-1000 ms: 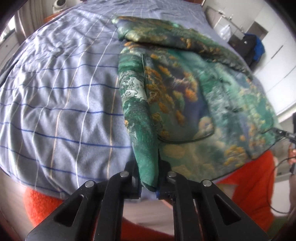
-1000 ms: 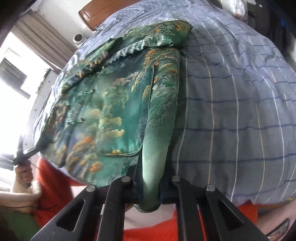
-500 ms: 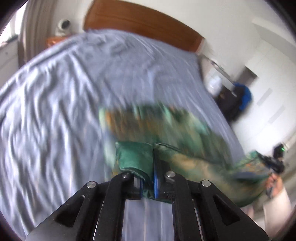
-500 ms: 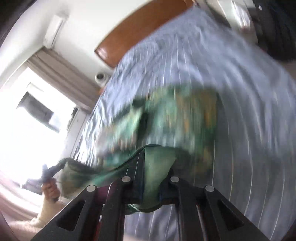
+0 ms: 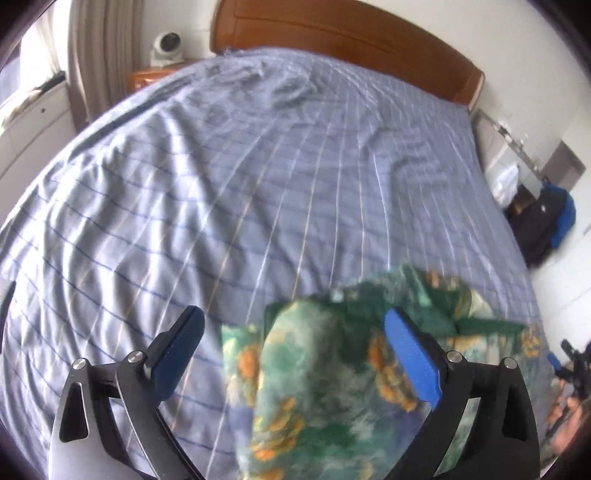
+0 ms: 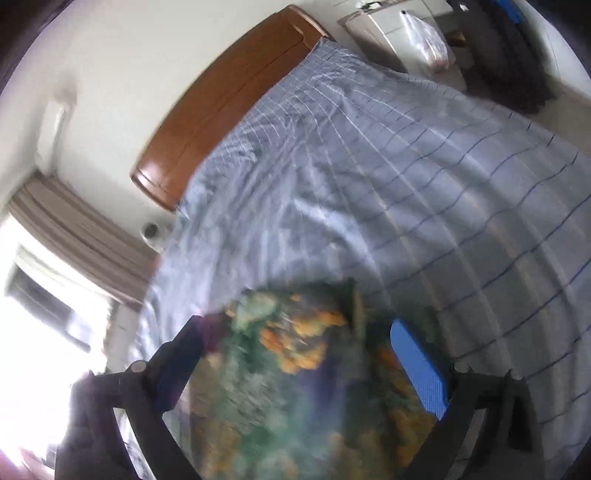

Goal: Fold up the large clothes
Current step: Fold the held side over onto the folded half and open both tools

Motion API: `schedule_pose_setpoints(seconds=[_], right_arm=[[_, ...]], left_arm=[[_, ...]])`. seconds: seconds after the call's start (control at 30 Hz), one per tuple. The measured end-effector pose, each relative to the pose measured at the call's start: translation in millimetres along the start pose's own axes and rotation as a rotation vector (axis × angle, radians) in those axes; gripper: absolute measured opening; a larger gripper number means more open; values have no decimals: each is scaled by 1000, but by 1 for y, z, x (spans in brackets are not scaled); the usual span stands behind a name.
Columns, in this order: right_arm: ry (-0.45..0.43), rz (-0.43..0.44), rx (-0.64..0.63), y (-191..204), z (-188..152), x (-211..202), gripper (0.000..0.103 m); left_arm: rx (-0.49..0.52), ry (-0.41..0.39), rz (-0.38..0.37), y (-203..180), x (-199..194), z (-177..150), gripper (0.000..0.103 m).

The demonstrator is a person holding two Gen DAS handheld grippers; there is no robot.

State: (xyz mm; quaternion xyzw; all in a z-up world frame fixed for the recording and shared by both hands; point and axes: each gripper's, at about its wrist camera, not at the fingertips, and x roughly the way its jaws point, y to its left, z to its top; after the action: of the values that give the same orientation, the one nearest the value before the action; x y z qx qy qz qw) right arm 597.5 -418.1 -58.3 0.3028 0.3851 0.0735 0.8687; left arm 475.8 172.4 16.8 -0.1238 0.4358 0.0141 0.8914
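A green satin jacket with orange and gold print lies bunched on the blue checked bed sheet. My left gripper hangs over its near fold. Its jaws are opening; the cloth sits loose between them, and the blue pads stand clear of it. In the right wrist view the same jacket is blurred beneath my right gripper, whose jaws are also opening around it without pressing. At the left view's far right edge a hand holds the right gripper.
The sheet runs back to a wooden headboard. A bedside table with a white device and curtains stand at the back left. A black and blue bag and a white unit stand right of the bed.
Both grippers carried the jacket's near edge across the bed toward the headboard, folding it over. Both were shut on the cloth; now their jaws stand wide and the cloth has dropped free.
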Motion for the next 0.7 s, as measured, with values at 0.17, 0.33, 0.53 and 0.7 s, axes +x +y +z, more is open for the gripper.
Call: schedule_pose_setpoints(seconds=[0.17,0.33,0.53,0.7], right_arm=[[136,-158,-221,16,-31,21,93],[197,-321,-350,31,-57,54,15],[-84,-281,-456,81,-45,-6,11],[-54,-359,-413,58,-43,42,11]], left_arm=[[169,112,68,-17,41,-47,93],[157,95,133,-30,52,-68,8],[80,-125,63,-24,6,-40,7],[88,5,195,-15,98,-63,14]])
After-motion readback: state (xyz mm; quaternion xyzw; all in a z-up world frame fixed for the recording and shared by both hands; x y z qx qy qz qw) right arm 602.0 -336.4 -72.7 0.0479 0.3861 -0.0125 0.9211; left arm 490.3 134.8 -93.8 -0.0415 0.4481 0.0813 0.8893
